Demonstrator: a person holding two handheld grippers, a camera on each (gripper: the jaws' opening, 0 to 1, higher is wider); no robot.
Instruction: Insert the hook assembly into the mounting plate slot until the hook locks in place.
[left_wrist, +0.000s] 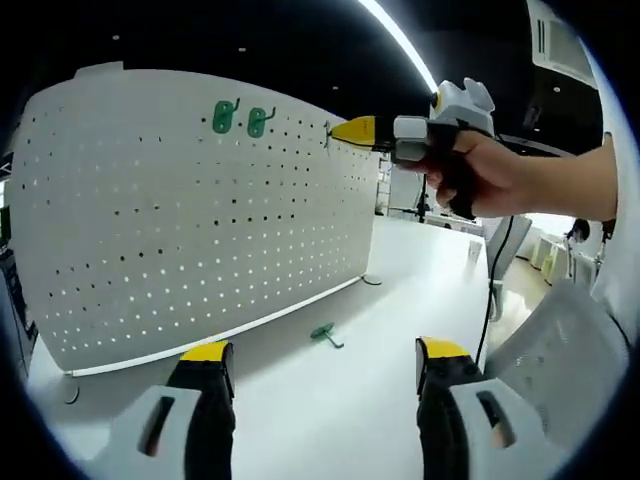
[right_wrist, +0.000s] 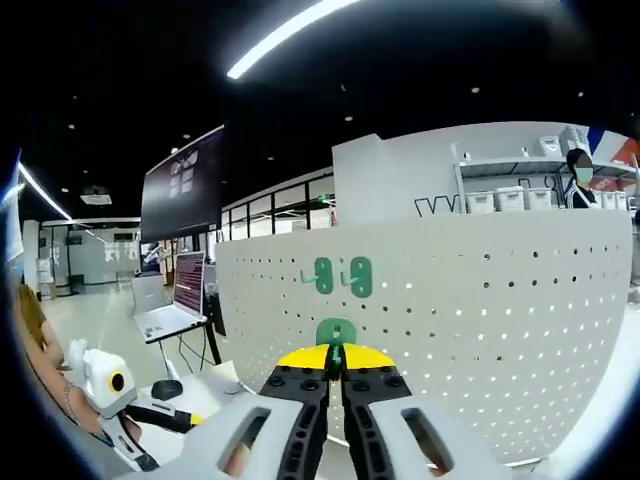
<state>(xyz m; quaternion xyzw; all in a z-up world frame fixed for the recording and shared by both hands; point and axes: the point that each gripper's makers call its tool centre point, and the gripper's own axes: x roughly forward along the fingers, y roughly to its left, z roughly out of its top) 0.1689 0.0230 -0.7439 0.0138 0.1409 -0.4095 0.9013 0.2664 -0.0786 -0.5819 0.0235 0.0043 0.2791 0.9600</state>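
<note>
right gripper (right_wrist: 336, 362) jaws pinched tight on a green hook (right_wrist: 336, 333), right up at the white pegboard (right_wrist: 480, 330) | left gripper (left_wrist: 325, 360) jaws wide apart, holding nothing, low over the table (left_wrist: 400, 260) | two green hooks (left_wrist: 240, 119) already on the board, spare hook (left_wrist: 325, 334) lying on the table

Green hook (right_wrist: 336, 333) clamped at white pegboard (right_wrist: 480, 330).
</note>
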